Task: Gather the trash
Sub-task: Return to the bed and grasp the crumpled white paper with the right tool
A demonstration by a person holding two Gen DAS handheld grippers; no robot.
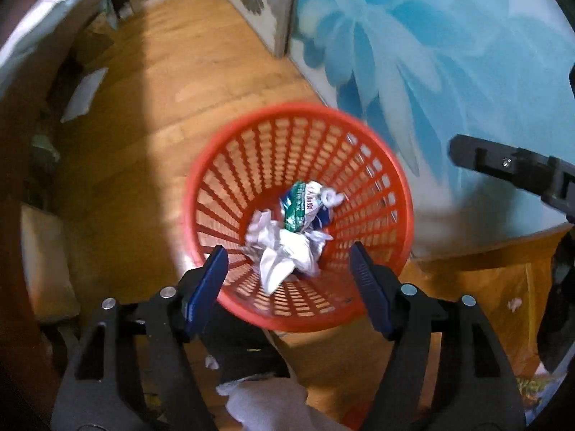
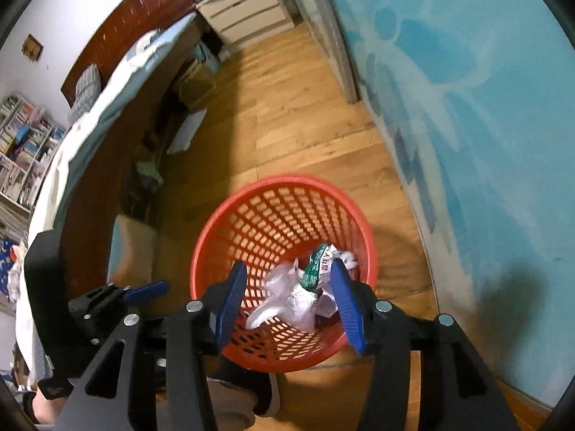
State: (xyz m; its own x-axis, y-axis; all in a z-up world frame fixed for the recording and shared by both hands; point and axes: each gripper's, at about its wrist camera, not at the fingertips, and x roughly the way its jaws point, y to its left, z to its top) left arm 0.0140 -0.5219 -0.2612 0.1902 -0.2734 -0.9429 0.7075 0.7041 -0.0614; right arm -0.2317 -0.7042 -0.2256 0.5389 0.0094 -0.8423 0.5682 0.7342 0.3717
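Nearest, the left tongs (image 1: 289, 273) stand spread above the near rim of the round red plastic mesh wastebasket (image 1: 230, 165), nothing between the blue pads. The right tongs (image 2: 289, 296) are likewise spread and empty over the same rim. Down in the basket lies the crumpled white paper (image 1: 284, 251) with a green-and-white printed wrapper (image 1: 302, 206) on its far side. This trash looks binned; a small white scrap (image 1: 514, 303) on the wooden floor (image 1: 151, 72) at right may remain.
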